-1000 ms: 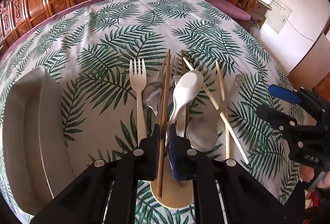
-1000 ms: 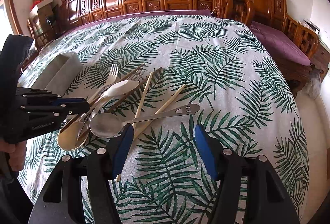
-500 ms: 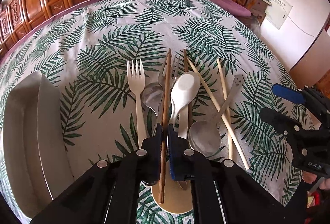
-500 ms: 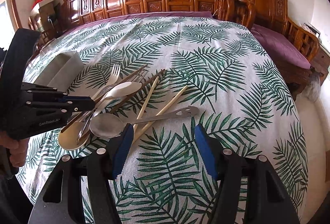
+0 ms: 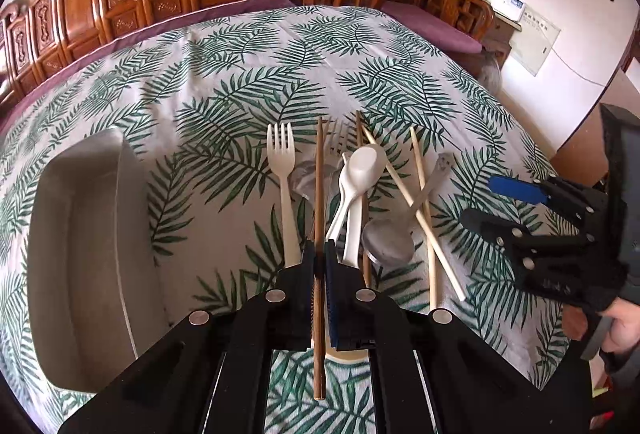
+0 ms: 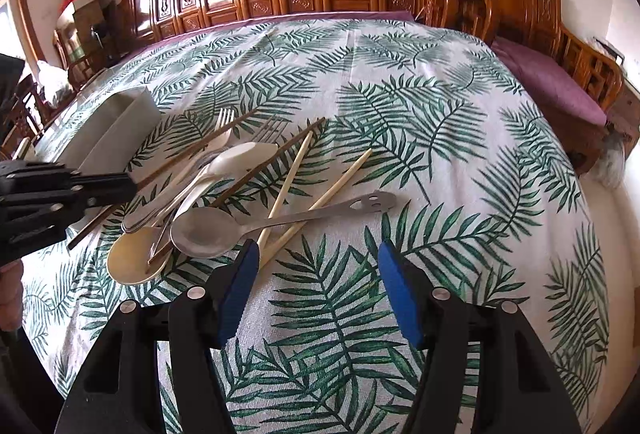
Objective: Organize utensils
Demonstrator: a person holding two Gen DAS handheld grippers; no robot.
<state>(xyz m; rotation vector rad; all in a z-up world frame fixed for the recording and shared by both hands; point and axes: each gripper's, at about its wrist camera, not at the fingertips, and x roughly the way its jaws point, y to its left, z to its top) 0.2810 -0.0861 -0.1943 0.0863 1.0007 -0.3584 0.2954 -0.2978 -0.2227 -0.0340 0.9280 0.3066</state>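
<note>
Left claw (image 5: 319, 258) clamped on dark wooden chopstick (image 5: 319, 194). Right claw (image 6: 314, 254) apart, empty. Only left view shows white tray (image 5: 80, 234) interior; right view shows its outer wall.

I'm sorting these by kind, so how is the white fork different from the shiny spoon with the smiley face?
The white fork is matte cream-white, while the metal spoon is shiny silver. The fork ends in prongs; the spoon ends in a round bowl. The fork's handle is plain, but the spoon's handle has smiley-face holes. The fork lies nearer the white tray; the spoon rests across two pale chopsticks. Both lie on the leafy tablecloth.
</note>
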